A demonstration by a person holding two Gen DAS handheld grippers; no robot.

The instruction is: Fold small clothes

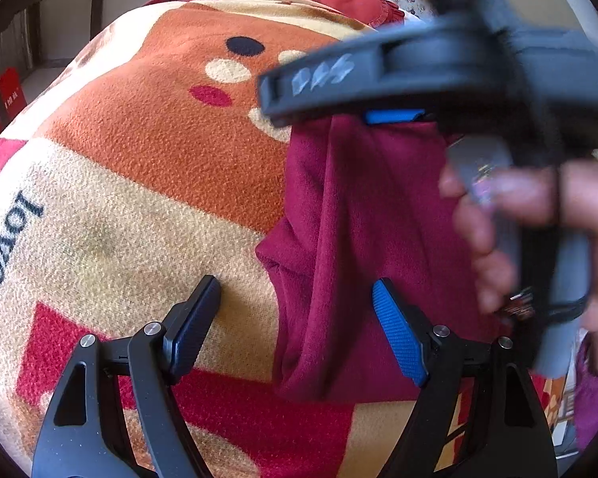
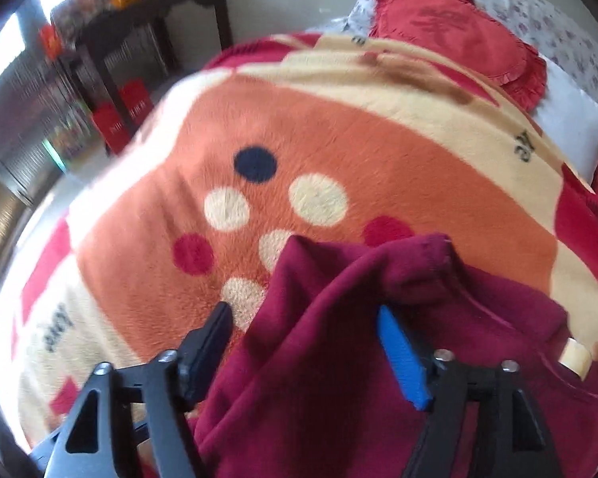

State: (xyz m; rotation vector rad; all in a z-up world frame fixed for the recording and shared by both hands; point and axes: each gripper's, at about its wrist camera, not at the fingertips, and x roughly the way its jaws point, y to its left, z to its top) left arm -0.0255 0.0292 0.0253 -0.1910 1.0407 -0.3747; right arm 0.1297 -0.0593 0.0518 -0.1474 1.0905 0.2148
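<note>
Maroon fleece garment (image 1: 362,247) lies rumpled on the cartoon-print blanket (image 1: 139,151). Both claws are spread wide: the left gripper (image 1: 299,318) grips nothing, its blue pad (image 1: 398,334) over the cloth, while folds bunch loosely between the right gripper (image 2: 305,342) fingers. A bare hand (image 1: 530,239) holds that gripper's handle.

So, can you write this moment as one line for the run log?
left gripper: open, at cloth edge | right gripper: open, cloth between fingers | cloth: dark red, crumpled, not yet folded | under it: blanket
</note>
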